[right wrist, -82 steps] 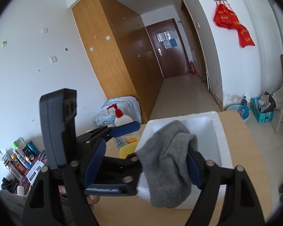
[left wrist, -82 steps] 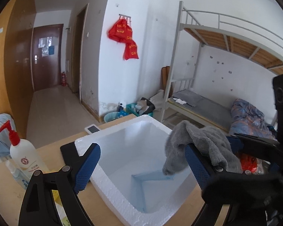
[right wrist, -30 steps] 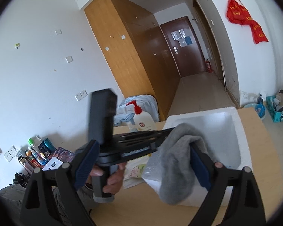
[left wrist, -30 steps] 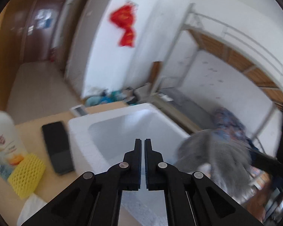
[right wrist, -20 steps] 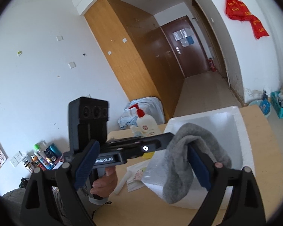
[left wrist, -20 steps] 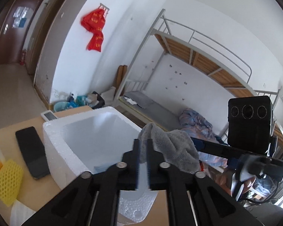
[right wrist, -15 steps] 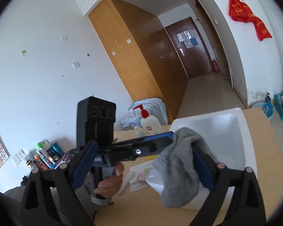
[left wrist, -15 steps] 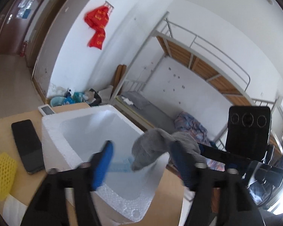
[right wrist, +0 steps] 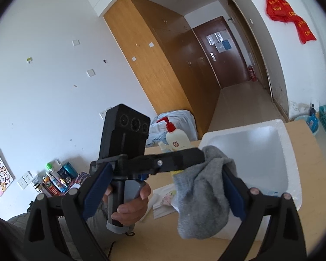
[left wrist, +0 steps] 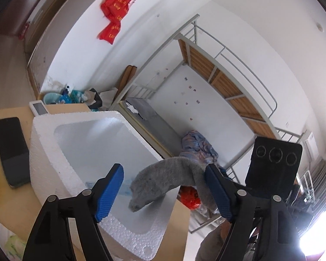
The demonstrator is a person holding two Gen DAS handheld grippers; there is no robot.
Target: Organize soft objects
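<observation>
Left gripper fingers opening, grey sock seemingly draped between.

Grey sock, white foam box

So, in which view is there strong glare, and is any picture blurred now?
Left wrist view: strong white glare at the lower right edge, bunk bed rails bent by the fisheye. Right wrist view: even light, no glare. Both are sharp; the grey sock shows clear texture.

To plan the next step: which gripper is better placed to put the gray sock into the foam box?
Probably the left gripper: its jaws are opening with the gray sock between them, above the foam box; the open right gripper only has it draped over one finger.
</observation>
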